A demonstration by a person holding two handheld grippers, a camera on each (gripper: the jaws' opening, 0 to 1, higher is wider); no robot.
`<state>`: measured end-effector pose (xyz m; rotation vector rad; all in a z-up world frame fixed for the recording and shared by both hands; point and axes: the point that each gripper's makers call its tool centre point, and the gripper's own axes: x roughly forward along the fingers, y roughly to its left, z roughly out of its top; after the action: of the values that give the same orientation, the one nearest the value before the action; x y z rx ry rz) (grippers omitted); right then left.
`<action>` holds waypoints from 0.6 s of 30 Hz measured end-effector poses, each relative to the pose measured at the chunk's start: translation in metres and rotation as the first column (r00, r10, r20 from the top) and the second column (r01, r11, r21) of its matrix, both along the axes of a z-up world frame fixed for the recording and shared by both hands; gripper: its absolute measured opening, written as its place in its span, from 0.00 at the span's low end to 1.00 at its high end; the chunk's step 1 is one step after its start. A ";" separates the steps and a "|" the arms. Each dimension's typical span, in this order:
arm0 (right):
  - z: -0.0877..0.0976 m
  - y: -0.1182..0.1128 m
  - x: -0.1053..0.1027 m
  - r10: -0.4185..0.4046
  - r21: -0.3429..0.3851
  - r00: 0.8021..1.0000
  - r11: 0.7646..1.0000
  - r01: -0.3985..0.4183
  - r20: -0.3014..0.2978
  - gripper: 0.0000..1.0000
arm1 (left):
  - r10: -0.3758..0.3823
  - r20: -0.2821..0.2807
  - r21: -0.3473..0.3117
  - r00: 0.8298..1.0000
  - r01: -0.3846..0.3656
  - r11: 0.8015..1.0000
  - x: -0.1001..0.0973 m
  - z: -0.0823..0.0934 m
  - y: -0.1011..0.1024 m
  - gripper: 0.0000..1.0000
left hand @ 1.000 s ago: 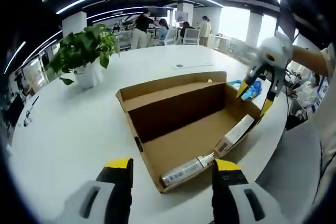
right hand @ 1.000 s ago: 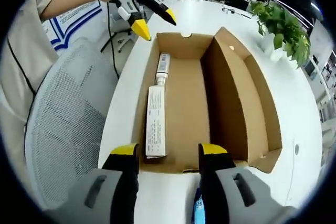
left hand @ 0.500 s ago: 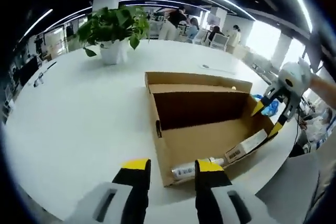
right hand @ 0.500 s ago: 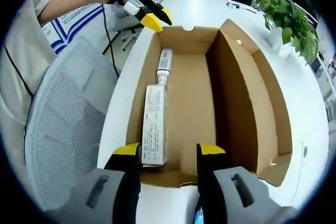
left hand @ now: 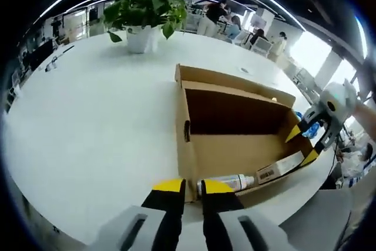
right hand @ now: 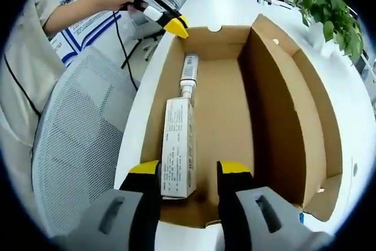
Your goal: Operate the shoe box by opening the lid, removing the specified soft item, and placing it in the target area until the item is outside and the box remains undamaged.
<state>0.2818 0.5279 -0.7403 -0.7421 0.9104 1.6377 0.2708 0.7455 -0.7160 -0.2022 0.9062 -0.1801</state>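
An open brown shoe box (left hand: 235, 151) (right hand: 220, 110) lies near the white table's edge, its lid (left hand: 235, 83) folded back. Inside along one wall lie a white carton (right hand: 177, 145) (left hand: 282, 166) and, end to end with it, a silver tube (right hand: 189, 72) (left hand: 229, 180). My left gripper (left hand: 192, 187) has its jaws drawn almost together at the box's end wall, with cardboard in the narrow gap; it appears at the far corner as the left gripper (right hand: 175, 26). My right gripper (right hand: 189, 171) is open over the opposite end, the carton's end between its jaws; it also shows as the right gripper (left hand: 302, 145).
A potted plant (left hand: 147, 10) (right hand: 326, 10) stands on the table (left hand: 88, 121) beyond the box. Something blue (left hand: 301, 116) lies behind the box's right end. A grey mesh chair (right hand: 70, 145) sits beside the table edge. A person's arm (right hand: 76, 7) holds the left gripper.
My left gripper's jaws have closed from wide apart to nearly together at the box's end wall as the view swung round. The right gripper has pushed forward over its end.
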 end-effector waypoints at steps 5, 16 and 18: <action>-0.002 0.002 -0.004 0.005 -0.008 1.000 1.000 -0.005 -0.020 0.28 | 0.005 -0.016 0.007 1.000 -0.005 1.000 0.000 -0.001 0.001 0.07; -0.001 0.004 -0.007 -0.022 -0.020 1.000 1.000 0.022 -0.016 0.16 | 0.008 -0.027 0.017 1.000 -0.008 1.000 0.001 -0.002 0.002 0.07; -0.001 0.003 -0.007 -0.035 -0.025 0.999 0.999 0.035 -0.016 0.16 | 0.008 -0.029 0.018 1.000 -0.008 1.000 0.000 -0.002 0.001 0.07</action>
<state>0.2750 0.5314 -0.7413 -0.7266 0.9518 1.6065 0.2712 0.7470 -0.7177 -0.1919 0.9354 -0.1619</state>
